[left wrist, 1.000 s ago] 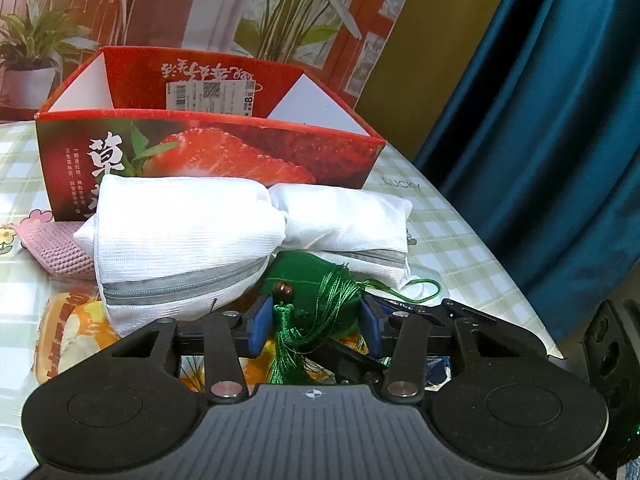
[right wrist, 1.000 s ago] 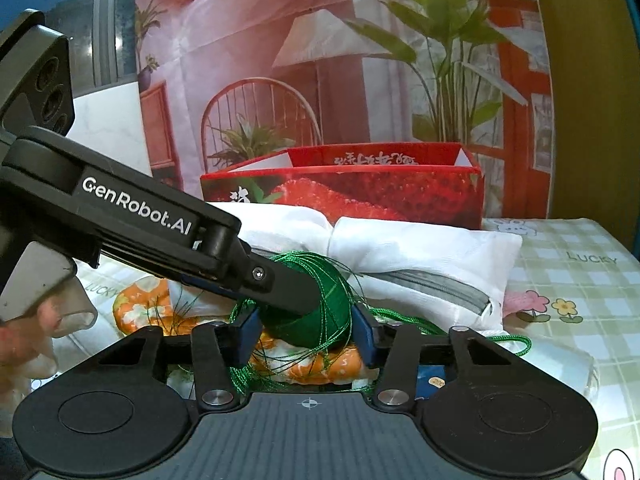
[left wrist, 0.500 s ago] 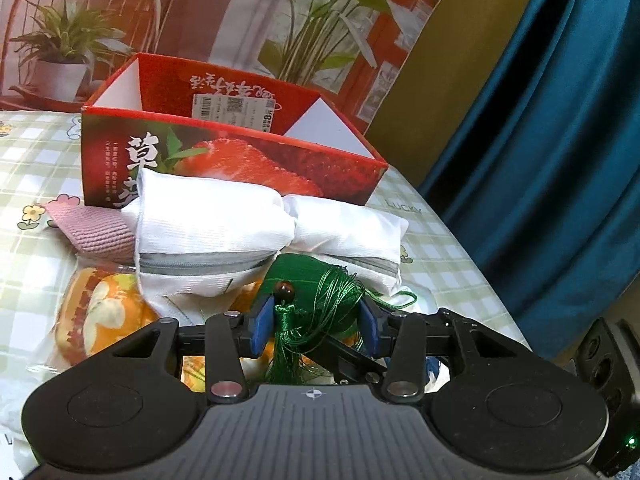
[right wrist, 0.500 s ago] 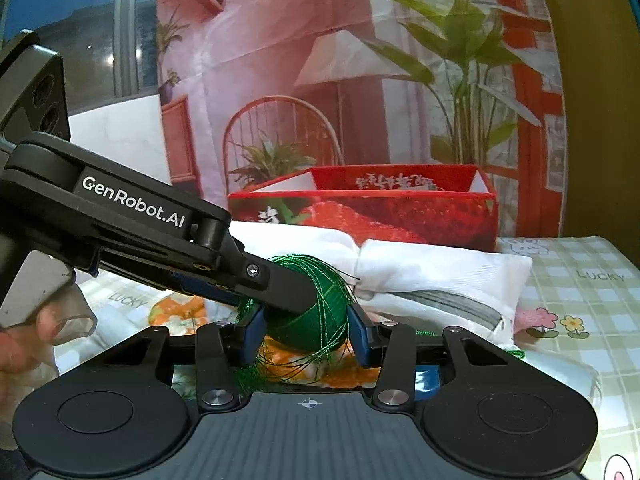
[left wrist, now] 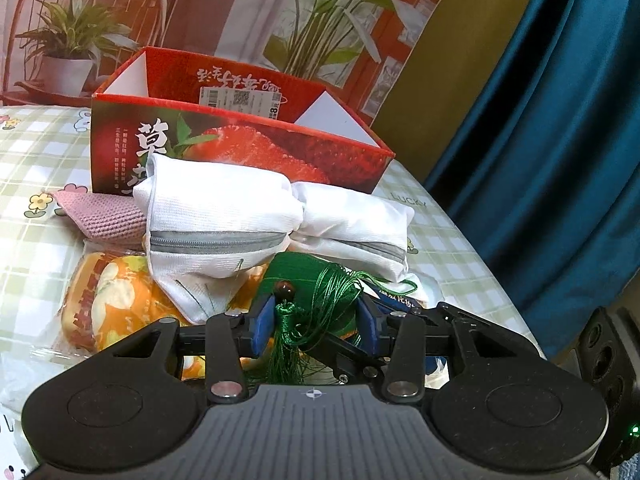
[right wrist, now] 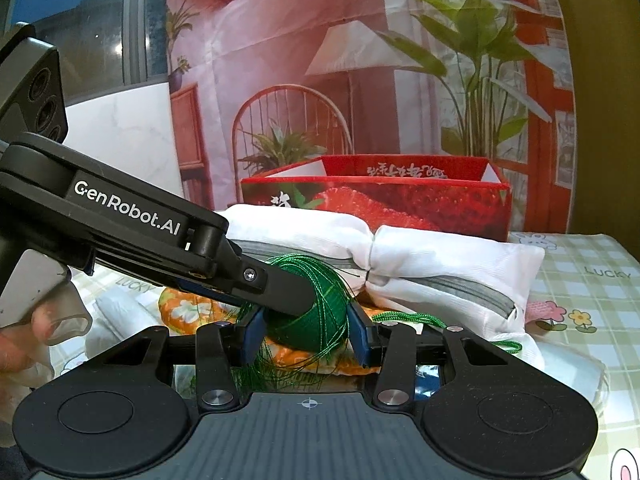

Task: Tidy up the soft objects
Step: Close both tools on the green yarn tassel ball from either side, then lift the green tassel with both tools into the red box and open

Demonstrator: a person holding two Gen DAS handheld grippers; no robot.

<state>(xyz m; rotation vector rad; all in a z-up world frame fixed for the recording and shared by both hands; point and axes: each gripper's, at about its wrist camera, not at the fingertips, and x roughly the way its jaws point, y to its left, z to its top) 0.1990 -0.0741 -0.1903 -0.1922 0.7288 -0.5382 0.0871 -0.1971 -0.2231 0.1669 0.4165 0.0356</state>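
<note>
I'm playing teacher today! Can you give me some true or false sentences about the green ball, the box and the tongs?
1. Both tongs squeeze the green ball. True: the left tongs and the right tongs both pinch it.
2. The red box has a banana picture. False: it shows a strawberry.
3. The white bags lie in front of the box. True.
4. The pink cloth is inside the box. False: it lies on the table beside the white bags.

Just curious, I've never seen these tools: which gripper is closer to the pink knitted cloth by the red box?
Left, probably. The pink cloth lies ahead and leftward of the left gripper. The right gripper grips the same green tassel from its far side.
</note>
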